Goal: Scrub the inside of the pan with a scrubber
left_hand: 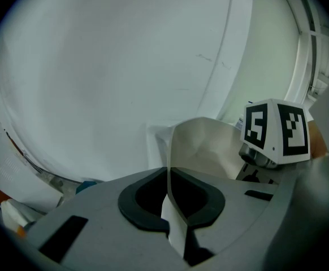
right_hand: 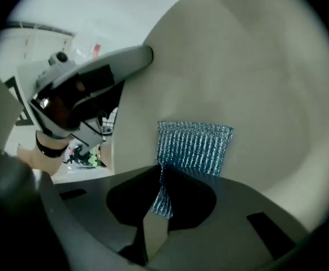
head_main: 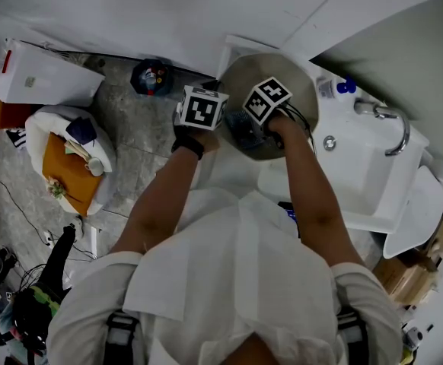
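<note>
The round beige-grey metal pan (head_main: 297,82) sits tilted at the upper centre of the head view. Its thin rim, at its left edge, is pinched between the closed jaws of the left gripper (left_hand: 169,208). The right gripper (right_hand: 159,202) is clamped on a blue-and-silver striped mesh scrubber (right_hand: 195,145), which points straight ahead of the fingertips and appears to lie flat against the pan's inner wall, so the next stroke is likely a slide across that surface.
</note>
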`<state>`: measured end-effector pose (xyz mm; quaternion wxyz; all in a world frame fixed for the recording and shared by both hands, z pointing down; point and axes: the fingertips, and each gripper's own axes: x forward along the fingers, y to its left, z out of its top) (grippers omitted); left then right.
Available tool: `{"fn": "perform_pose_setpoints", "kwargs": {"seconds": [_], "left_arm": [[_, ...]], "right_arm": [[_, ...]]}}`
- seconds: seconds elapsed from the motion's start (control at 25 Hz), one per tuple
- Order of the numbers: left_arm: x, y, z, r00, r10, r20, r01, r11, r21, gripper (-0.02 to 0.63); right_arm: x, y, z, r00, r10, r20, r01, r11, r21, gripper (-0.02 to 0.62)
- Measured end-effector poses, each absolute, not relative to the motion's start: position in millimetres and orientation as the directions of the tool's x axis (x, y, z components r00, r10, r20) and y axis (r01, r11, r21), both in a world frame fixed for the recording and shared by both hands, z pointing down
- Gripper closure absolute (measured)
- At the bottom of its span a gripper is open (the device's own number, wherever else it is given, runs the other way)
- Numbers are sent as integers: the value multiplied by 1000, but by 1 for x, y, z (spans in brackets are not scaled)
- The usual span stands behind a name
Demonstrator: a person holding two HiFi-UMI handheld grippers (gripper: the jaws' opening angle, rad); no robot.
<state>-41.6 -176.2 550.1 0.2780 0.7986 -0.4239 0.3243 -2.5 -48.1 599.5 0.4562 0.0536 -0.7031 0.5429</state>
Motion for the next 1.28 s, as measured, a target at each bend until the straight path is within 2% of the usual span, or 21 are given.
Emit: {"fn": "perform_pose_setpoints", "kwargs": {"seconds": [0.16, 0.28, 0.52, 0.76, 0.88, 1.0, 1.08, 1.16, 1.28], "left_arm": [[-41, -176, 549, 433, -500, 750, -856, -488, 170, 577], [-41, -178, 550, 435, -504, 746, -856, -488, 169, 577], [-41, -178, 551, 435, -502, 747, -857, -485, 174, 577], [-40, -178, 552, 437, -500, 748, -854, -492, 170, 577], [-41, -178, 550, 438, -499, 748, -854, -492, 172, 578], [-41, -176, 547, 436, -493, 753, -855, -487, 177, 577], [-42, -175, 547, 435, -493, 754, -856, -487, 176, 577], [-42, -175, 547, 436, -491, 755, -855, -488, 177, 577], [-41, -176, 548, 439, -488, 755, -853, -489, 180, 577]], "right_arm": [[-28, -71, 578, -784, 262, 563, -493, 289, -821, 560], [-37, -78, 564, -858, 200, 473, -432, 218, -875, 560], [-13, -33, 562, -760, 426, 491, -417, 261, -871, 561], [49, 5, 577, -456, 626, 632, -485, 420, -767, 563], [90, 4, 587, -198, 651, 733, -527, 560, -639, 563], [135, -14, 597, 96, 590, 802, -552, 701, -451, 563], [155, -33, 600, 241, 514, 823, -540, 776, -326, 563], [169, -52, 603, 338, 433, 836, -512, 830, -223, 563], [177, -72, 606, 373, 361, 855, -514, 848, -133, 563]]}}
